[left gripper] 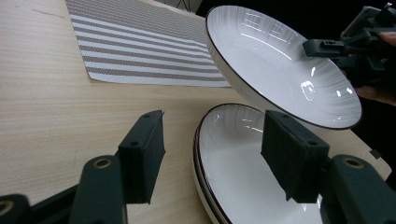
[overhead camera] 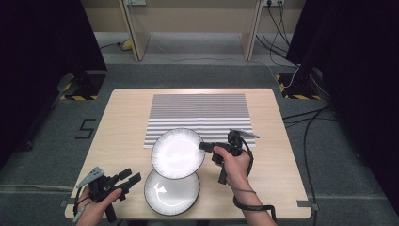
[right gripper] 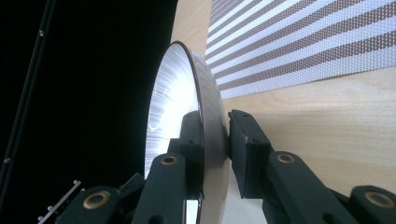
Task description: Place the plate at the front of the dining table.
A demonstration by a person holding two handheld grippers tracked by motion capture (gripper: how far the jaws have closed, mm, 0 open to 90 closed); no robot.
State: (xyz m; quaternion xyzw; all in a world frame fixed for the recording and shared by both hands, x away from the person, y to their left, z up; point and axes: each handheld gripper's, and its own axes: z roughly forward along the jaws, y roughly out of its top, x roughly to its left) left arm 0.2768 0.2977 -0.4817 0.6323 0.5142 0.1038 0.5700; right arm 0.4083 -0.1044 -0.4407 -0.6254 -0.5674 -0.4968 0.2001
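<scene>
Plate (overhead camera: 176, 153) | rim clamped in right gripper (overhead camera: 205, 146) | above second plate (overhead camera: 171, 193)

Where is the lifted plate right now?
In the high view the lifted plate sits near table centre, clamped at its right rim by the right gripper, overlapping the striped mat and the stacked plates.

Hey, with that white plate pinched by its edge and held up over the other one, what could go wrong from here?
1. The right tongs hold the raised white ribbed plate with the dark rim only at its rim, so it might slip or swing.
2. It hangs tilted over the stacked white plates on the table, so a drop could chip them.
3. The open left tongs sit close by and might knock the stack.
</scene>
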